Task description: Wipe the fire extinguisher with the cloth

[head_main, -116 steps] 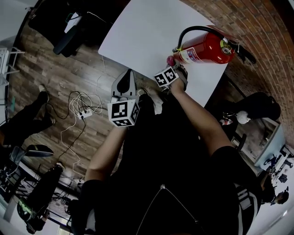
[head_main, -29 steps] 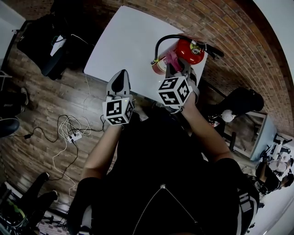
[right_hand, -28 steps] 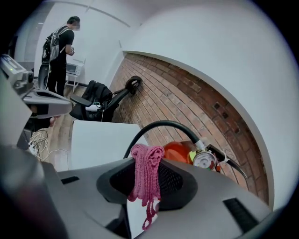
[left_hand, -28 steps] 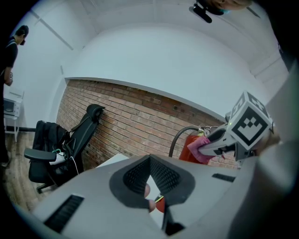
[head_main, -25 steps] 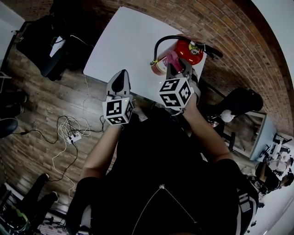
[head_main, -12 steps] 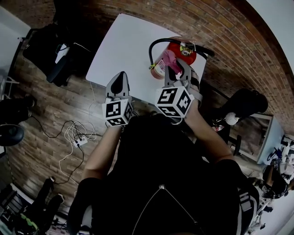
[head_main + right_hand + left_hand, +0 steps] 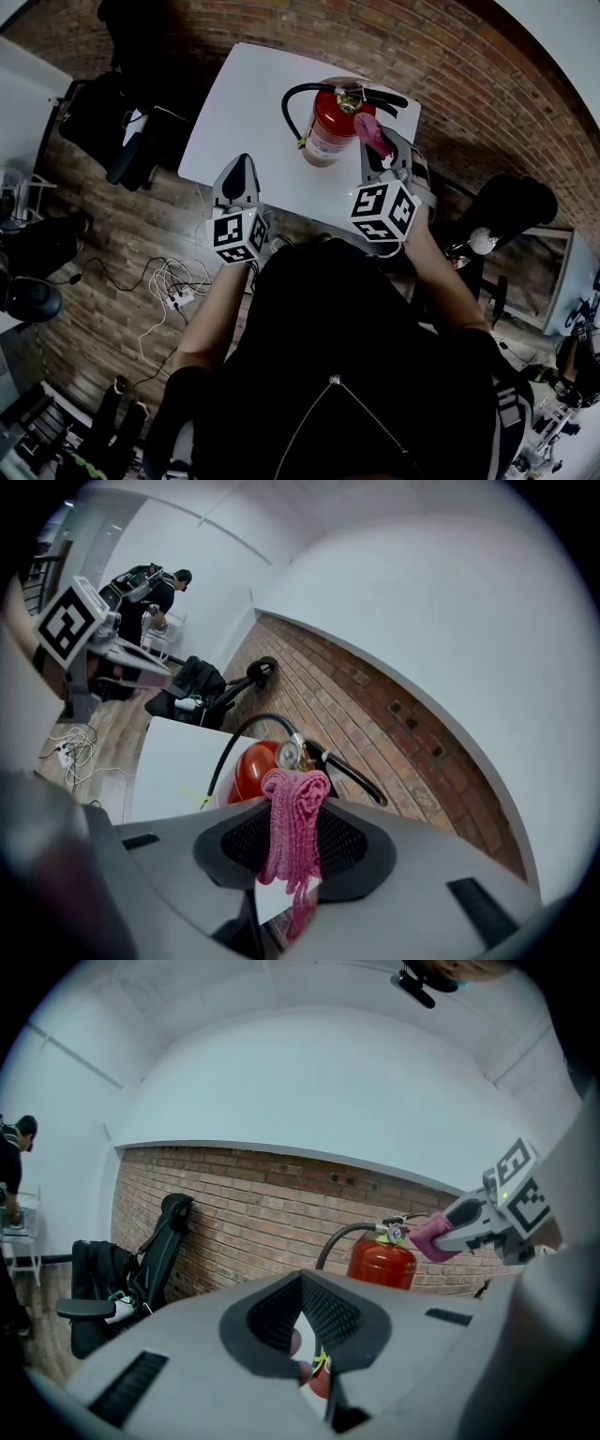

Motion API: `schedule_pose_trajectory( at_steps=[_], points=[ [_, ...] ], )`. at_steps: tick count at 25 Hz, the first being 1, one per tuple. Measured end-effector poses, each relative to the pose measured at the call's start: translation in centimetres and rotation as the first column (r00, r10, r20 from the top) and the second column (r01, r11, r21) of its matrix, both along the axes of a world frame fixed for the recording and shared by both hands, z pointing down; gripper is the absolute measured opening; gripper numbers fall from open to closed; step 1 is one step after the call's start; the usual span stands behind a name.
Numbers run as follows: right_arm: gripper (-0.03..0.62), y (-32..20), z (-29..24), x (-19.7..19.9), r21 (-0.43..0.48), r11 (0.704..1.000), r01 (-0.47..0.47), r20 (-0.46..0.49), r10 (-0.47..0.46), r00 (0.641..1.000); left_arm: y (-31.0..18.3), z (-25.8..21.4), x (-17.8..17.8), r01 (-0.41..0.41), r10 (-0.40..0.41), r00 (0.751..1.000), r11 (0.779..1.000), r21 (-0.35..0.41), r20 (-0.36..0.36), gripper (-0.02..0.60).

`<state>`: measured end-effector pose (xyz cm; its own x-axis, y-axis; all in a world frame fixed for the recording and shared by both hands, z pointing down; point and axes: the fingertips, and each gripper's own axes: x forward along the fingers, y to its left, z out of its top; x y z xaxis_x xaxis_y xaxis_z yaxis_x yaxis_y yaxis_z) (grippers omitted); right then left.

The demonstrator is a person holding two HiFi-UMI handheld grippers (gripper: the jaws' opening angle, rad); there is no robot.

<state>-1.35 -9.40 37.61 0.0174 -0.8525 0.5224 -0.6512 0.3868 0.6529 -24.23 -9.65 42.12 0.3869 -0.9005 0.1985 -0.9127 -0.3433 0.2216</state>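
Standing upright now, earlier on its side: fire extinguisher (image 7: 328, 131). Right gripper (image 7: 380, 142), jaws clamped on pink cloth (image 7: 378, 136), lifted off the body to beside its valve (image 7: 352, 97). Left gripper (image 7: 237, 176), closed and empty, near its base. Top probably wiped next.

At the lower centre of the left gripper view, the grey jaws of the left gripper (image 7: 303, 1321) hide the red metal fire extinguisher (image 7: 382, 1262) below its shoulder, bar a sliver. In the right gripper view, the pink knitted cloth (image 7: 292, 829) and jaws cover its lower body. Its label print is too small to read.
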Motion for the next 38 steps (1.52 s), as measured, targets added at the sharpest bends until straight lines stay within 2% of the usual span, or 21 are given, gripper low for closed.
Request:
schedule_pose_trajectory(
  at_steps=[5,14,27,38],
  points=[
    [0.12,-1.5,1.1,2.8,-0.014,1.0,-0.021,-0.031,0.021,0.999,0.6,-0.5,0.5,0.004,-0.004,1.0,1.0,0.001,0.017,0.008],
    [0.12,-2.5,1.7,2.5,0.012,1.0,0.005,-0.143,-0.003,0.99,1.4,0.2,-0.1,0.018,-0.017,1.0,1.0,-0.014,0.026,0.008],
    [0.12,-0.7,2.2,-0.8,-0.056,0.997,0.055,-0.276,-0.068,0.959,1.1,0.9,-0.9,0.003,-0.003,1.0,1.0,-0.02,0.011,0.008],
    [0.12,-0.4,2.6,-4.7,-0.059,0.994,0.088,-0.403,-0.104,0.909,0.8,1.2,-2.0,-0.008,0.008,1.0,1.0,-0.027,0.004,0.008]
  ],
)
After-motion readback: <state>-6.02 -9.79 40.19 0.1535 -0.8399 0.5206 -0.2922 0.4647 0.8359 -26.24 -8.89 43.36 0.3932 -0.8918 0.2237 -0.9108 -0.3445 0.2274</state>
